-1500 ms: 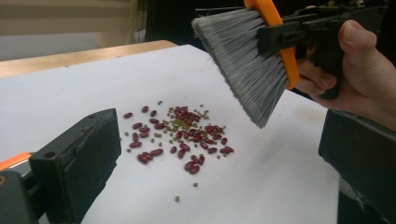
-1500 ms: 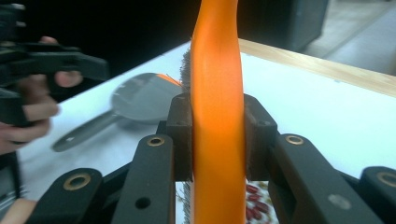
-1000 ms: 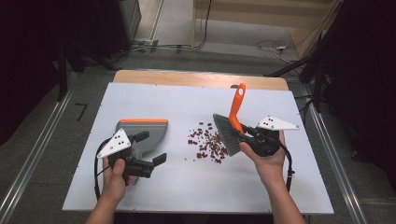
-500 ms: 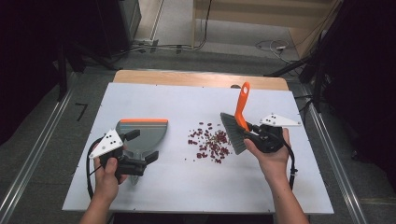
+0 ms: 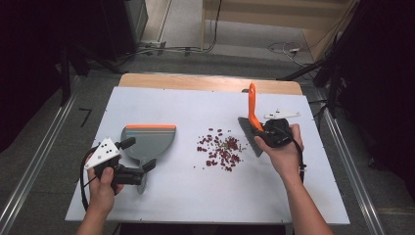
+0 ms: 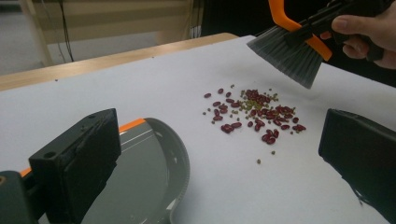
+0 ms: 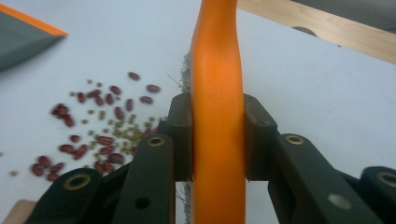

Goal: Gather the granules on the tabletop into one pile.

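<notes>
While beans [image 5: 219, 150] litter white table [image 5: 195, 103], grey floor [image 5: 49, 122] around — brush [image 5: 251, 117] clamped.

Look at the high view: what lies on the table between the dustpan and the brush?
A scatter of red and small green beans lies between the dustpan and the brush; bare white table surrounds them.

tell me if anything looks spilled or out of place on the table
Yes: loose red and small green beans lie scattered on the bare table, between the dustpan and the brush. The right gripper holds the brush tilted, bristles beside the pile. The left gripper is open at the dustpan's handle.
</notes>
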A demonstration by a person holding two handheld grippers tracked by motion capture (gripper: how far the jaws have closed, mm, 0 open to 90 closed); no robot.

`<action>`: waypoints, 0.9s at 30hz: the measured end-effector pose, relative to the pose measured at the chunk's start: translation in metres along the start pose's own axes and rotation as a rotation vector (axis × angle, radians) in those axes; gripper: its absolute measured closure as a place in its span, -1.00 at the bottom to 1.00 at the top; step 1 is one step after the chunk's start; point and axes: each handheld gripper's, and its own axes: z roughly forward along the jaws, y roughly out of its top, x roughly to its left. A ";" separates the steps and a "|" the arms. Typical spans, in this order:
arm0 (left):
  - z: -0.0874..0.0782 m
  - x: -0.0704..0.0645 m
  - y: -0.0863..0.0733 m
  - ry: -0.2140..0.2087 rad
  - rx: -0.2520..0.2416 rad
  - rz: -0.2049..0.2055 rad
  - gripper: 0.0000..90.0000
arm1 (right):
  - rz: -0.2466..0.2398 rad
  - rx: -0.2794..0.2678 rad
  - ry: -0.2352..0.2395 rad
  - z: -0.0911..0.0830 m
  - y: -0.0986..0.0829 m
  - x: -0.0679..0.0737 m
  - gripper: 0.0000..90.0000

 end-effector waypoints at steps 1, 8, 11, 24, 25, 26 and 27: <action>0.000 0.000 -0.001 0.001 0.003 0.001 -1.00 | -0.003 0.011 -0.013 0.002 0.001 -0.001 0.52; 0.000 0.003 -0.003 0.006 0.000 -0.015 -1.00 | -0.028 0.128 -0.100 0.031 0.012 -0.009 0.52; 0.000 0.003 -0.003 0.007 -0.003 -0.022 -1.00 | -0.056 0.186 -0.137 0.046 0.020 -0.006 0.52; 0.000 0.004 -0.004 0.001 -0.012 -0.029 -1.00 | -0.184 0.283 -0.163 0.080 0.032 0.038 0.53; 0.000 0.003 -0.005 -0.001 -0.012 -0.032 -1.00 | -0.189 0.283 -0.156 0.079 0.031 0.040 0.53; 0.000 0.003 -0.005 -0.001 -0.012 -0.032 -1.00 | -0.188 0.289 -0.150 0.078 0.031 0.041 0.53; 0.000 0.003 -0.004 -0.001 -0.012 -0.031 -1.00 | -0.187 0.284 -0.140 0.078 0.030 0.042 0.53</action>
